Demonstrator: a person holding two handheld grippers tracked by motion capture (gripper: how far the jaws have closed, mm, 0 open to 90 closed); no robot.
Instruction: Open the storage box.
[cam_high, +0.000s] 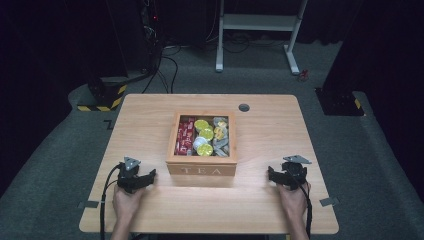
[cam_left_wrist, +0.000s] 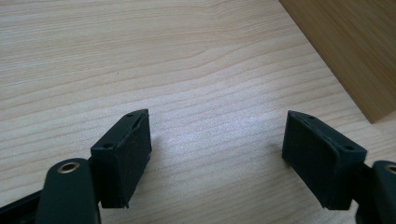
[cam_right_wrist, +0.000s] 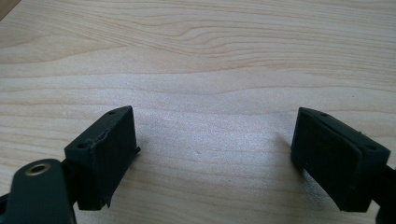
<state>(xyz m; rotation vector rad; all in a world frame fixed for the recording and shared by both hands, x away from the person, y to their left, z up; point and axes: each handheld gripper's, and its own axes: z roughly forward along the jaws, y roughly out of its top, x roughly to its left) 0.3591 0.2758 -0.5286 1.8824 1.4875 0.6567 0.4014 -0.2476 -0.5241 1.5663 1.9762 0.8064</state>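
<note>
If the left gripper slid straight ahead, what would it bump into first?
Probably nothing soon: ahead of the left gripper lies bare table. The wooden tea box sits off to its right and looks likely to be missed.

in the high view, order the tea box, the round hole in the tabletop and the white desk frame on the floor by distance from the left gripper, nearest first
From the left gripper, jaws open over bare table:
1. tea box, just to its right, mid-table.
2. round hole, beyond the box, near the table's far edge.
3. white desk frame, on the floor past the table.
</note>
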